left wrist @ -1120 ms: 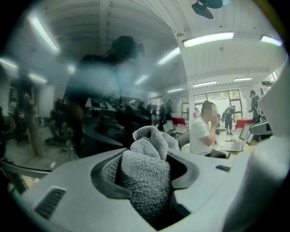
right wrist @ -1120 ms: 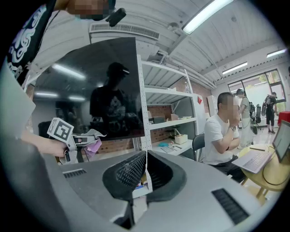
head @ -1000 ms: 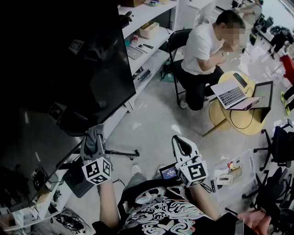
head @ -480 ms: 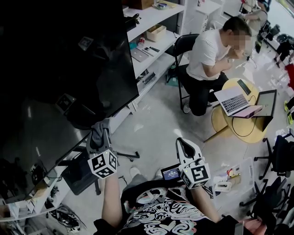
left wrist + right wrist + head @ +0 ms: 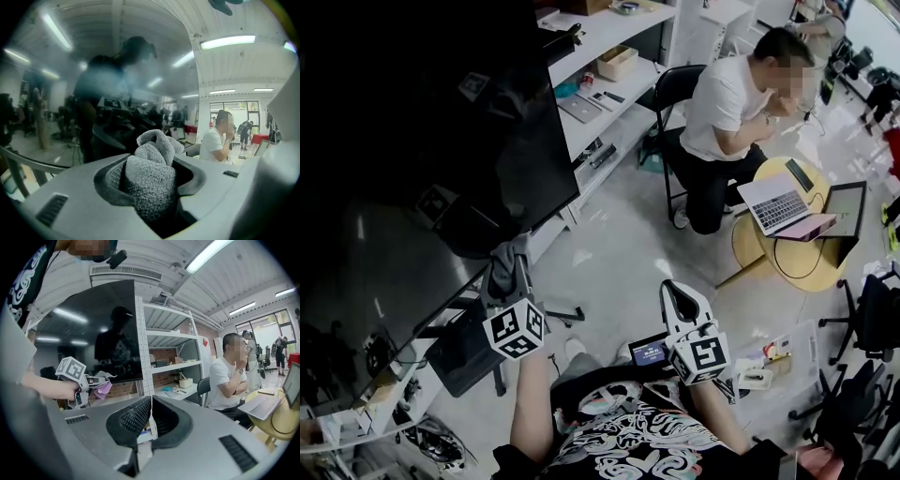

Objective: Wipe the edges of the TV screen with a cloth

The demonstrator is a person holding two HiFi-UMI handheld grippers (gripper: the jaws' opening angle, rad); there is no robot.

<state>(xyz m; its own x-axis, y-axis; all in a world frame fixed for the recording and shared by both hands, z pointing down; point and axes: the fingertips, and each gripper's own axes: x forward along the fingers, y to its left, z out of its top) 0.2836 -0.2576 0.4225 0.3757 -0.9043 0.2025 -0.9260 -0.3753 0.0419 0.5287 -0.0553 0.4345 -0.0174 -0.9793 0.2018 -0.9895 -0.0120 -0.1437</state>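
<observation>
**Head view.** Left gripper clenched on a grey cloth. Cloth bunched at the tips, raised to the lower edge of the TV; contact not clear. Right gripper clenched on nothing, low, well right of the left one, over bare floor. Just right of the left gripper: stand leg. Beyond the right gripper's tips: shelf with boxes and small items, chair, seated person. Further right: round table bearing a laptop. Nothing between cloth and TV edge.

**Left gripper view.** Cloth filling the gap between the jaws and sticking out past the tips. Dark glass directly ahead and to the left, with the dim reflection of a standing figure. TV's right edge as an upright line just right of the tips, the seated person beyond it. Only here: the reflections and the ceiling lights.

**Right gripper view.** Jaws pressed together, nothing between. Left of the tips: the left gripper seen side-on, cloth just under the TV's bottom edge. Straight past the tips: shelf upright, flush beside the TV. To the right: seated person, laptop. Only here: the cloth's height against the bottom edge, and a pinkish fold in it.
</observation>
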